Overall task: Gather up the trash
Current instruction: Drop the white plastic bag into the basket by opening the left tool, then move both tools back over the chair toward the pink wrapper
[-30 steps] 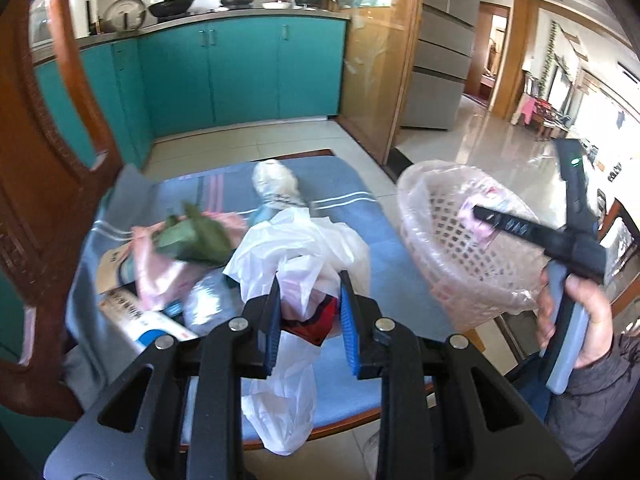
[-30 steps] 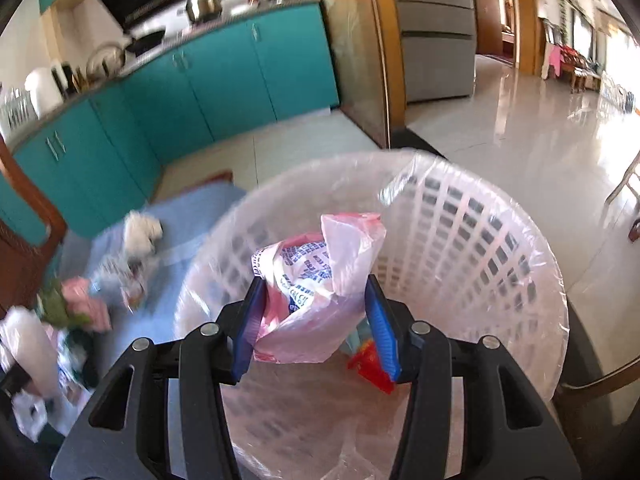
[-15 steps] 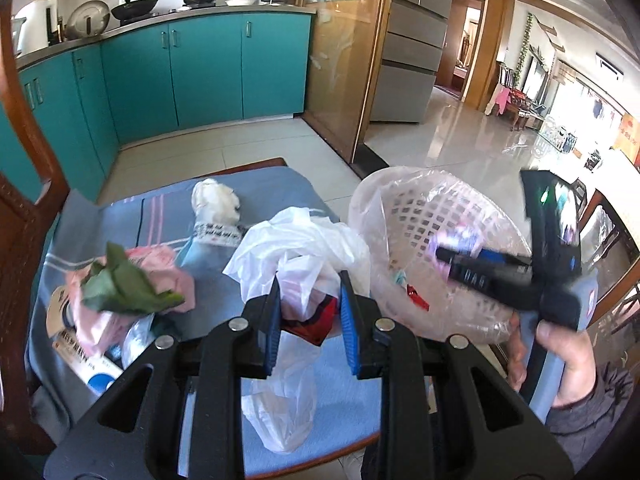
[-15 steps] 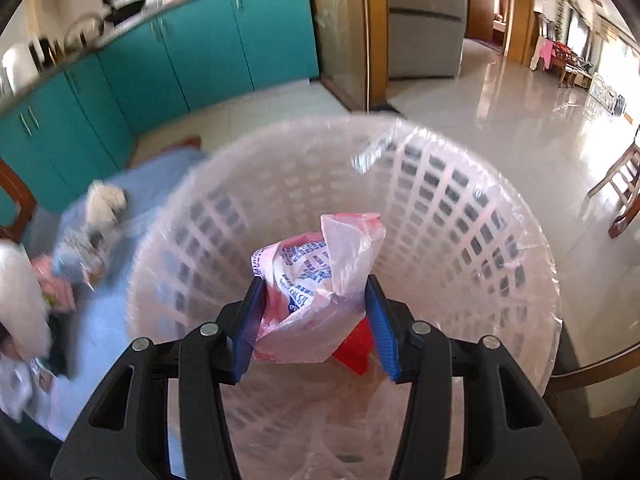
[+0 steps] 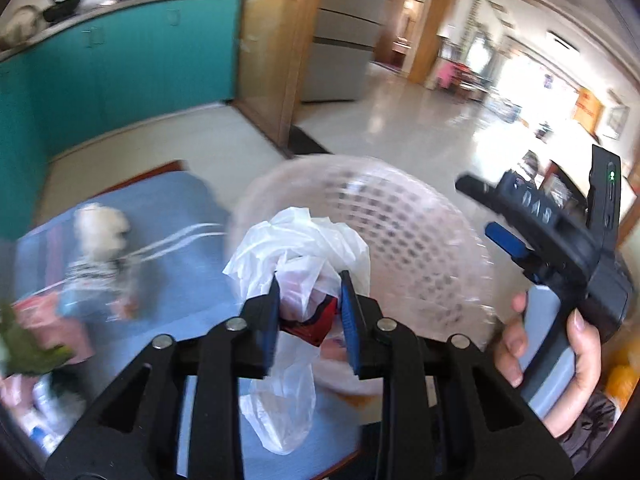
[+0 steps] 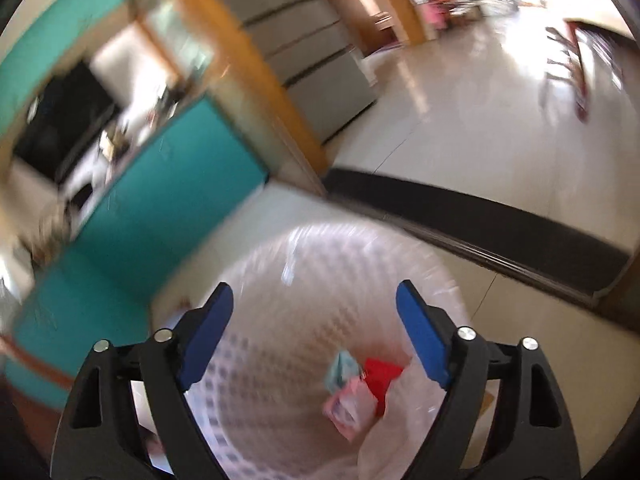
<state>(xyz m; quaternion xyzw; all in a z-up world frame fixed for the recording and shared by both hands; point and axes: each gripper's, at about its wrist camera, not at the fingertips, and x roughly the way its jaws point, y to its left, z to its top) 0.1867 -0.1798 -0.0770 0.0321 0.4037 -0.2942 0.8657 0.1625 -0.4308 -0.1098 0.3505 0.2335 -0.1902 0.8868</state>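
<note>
The right gripper (image 6: 312,340) had just been opening, empty, above the basket (image 6: 280,360). The left gripper (image 5: 308,312), jaws just easing, pinched a white bag (image 5: 296,248), likely next to drop.

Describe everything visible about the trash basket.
The basket is round, pale plastic with a lattice of small holes, lined with a thin clear bag. It sits beside the blue cloth, blurred in both views. Inside, in the right wrist view, lie a pink wrapper, a red scrap and a pale blue scrap. The right claw hangs open above it, empty. The left claw holds a white bag before its rim.
</note>
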